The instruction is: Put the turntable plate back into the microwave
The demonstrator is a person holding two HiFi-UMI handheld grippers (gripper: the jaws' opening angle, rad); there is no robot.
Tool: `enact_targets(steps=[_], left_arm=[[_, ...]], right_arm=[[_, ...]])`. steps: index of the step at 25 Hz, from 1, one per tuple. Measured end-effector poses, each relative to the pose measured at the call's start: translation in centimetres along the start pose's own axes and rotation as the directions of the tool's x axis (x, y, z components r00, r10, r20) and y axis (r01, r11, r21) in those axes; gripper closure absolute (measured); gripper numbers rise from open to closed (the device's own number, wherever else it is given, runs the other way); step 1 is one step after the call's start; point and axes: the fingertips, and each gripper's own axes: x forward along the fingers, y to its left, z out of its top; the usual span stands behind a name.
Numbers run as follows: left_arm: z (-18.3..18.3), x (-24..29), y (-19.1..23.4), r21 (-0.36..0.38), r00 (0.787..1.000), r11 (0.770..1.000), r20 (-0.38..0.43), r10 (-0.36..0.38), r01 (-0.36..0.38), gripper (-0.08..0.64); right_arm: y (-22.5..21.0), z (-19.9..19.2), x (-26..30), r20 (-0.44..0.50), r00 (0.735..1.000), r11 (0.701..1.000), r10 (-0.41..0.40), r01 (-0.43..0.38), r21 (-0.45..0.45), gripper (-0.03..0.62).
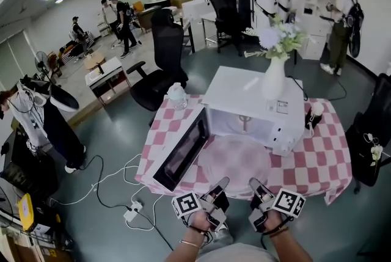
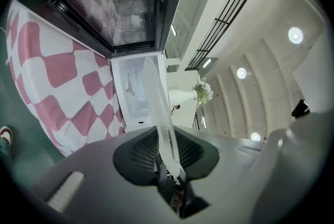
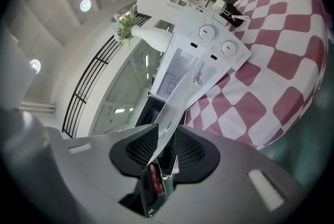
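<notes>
The clear glass turntable plate hangs level over the near side of the checked table, just in front of the white microwave. The microwave door is swung open to the left. My left gripper is shut on the plate's near rim, and my right gripper is shut on the rim beside it. In the left gripper view the plate runs edge-on out of the left gripper toward the microwave cavity. In the right gripper view the plate likewise leaves the right gripper toward the microwave.
A white vase of flowers stands on top of the microwave. A glass jar sits at the table's far left corner, a small dark object to the microwave's right. Office chairs, floor cables and several people stand around the table.
</notes>
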Motion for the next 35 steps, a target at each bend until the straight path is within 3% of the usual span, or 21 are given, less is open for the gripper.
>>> enact_targets(steps=[7, 14, 17, 22, 30, 35], left_arm=[[3.4, 2.7, 1.5, -0.001, 0.999, 1.0, -0.033, -0.009, 0.009, 0.494], [3.8, 3.7, 3.2, -0.04, 0.999, 0.999, -0.04, 0.021, -0.023, 0.495], [4.6, 4.5, 3.7, -0.015, 0.999, 1.0, -0.035, 0.006, -0.007, 0.495], [4.5, 5.0, 4.0, -0.092, 0.999, 0.995, -0.014, 0.03, -0.031, 0.5], [5.0, 6.4, 5.0, -0.126, 1.0, 0.992, 0.011, 0.021, -0.019, 0.502], [5.5, 6.9, 5.3, -0.129, 1.0, 0.992, 0.025, 0.016, -0.012, 0.506]], right_arm=[[-1.1, 1.7, 3.6, 0.022, 0.999, 0.999, -0.029, 0.028, 0.024, 0.503], [-2.5, 2.2, 4.5, 0.013, 0.997, 0.996, -0.073, 0.073, 0.048, 0.503], [-3.3, 2.5, 5.2, 0.009, 0.997, 0.995, -0.079, 0.078, 0.07, 0.503], [-3.5, 3.2, 5.9, -0.001, 0.998, 0.997, -0.063, 0.063, 0.043, 0.503], [-4.7, 4.0, 6.4, -0.016, 0.993, 0.99, -0.116, 0.116, 0.077, 0.503], [-4.9, 4.7, 7.3, -0.029, 0.995, 0.995, -0.097, 0.098, 0.029, 0.502]])
